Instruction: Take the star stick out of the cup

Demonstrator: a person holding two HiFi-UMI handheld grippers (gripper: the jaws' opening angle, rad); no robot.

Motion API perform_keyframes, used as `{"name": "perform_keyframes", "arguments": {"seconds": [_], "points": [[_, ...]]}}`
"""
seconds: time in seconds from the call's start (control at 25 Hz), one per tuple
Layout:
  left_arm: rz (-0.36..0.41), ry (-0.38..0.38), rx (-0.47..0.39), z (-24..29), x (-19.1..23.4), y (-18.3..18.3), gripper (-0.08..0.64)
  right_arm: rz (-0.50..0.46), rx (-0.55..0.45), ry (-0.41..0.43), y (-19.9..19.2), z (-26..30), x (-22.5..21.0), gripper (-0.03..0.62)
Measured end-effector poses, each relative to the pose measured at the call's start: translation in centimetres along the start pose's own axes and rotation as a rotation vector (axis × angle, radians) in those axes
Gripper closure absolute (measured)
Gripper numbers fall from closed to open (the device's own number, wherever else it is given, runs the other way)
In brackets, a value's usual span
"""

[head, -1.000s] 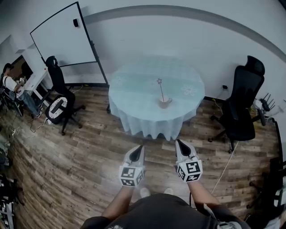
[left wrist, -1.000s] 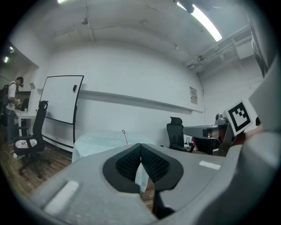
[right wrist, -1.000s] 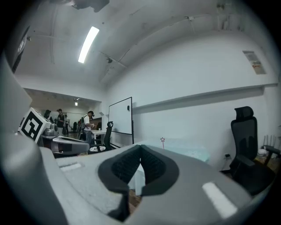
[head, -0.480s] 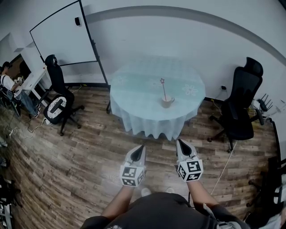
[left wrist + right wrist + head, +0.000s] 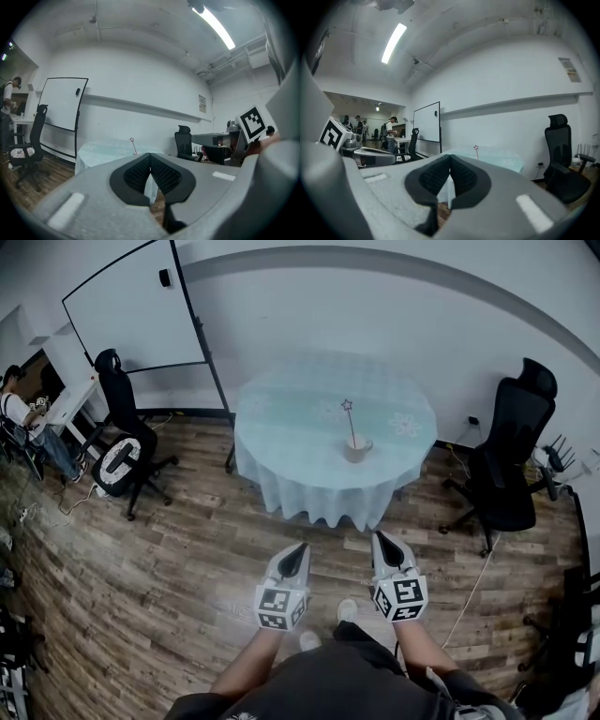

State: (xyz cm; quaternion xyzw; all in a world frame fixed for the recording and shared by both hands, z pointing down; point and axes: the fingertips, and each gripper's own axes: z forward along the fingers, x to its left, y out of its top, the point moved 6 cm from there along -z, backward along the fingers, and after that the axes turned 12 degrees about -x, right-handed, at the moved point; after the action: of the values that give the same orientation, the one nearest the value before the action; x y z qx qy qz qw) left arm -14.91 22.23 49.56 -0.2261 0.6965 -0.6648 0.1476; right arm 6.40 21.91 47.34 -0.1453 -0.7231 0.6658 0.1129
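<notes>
A thin star stick stands upright in a small pale cup on a round table with a light blue cloth, far ahead of me. The stick also shows as a tiny star in the left gripper view and the right gripper view. My left gripper and right gripper hang side by side over the wood floor, well short of the table. Both are shut with nothing between the jaws.
A black office chair stands right of the table. Another black chair and a whiteboard stand at the left. A person sits at a desk far left. My feet show on the floor.
The view has shifted slightly as I step toward the table; the table and cup sit a little lower and to the right. Both grippers stay shut and side by side.
</notes>
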Motion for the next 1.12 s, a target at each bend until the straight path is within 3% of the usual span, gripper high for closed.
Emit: {"name": "perform_keyframes", "arguments": {"seconds": [0.28,1.12], "points": [[0.010,-0.028,0.024,3.4,-0.7,-0.8,0.555,0.009,-0.003,0.022,-0.5,2.6,-1.9,0.589],[0.031,0.057,0.070,15.5,-0.6,-2.0,0.555,0.050,0.015,0.140,-2.6,11.4,-11.3,0.589]]}}
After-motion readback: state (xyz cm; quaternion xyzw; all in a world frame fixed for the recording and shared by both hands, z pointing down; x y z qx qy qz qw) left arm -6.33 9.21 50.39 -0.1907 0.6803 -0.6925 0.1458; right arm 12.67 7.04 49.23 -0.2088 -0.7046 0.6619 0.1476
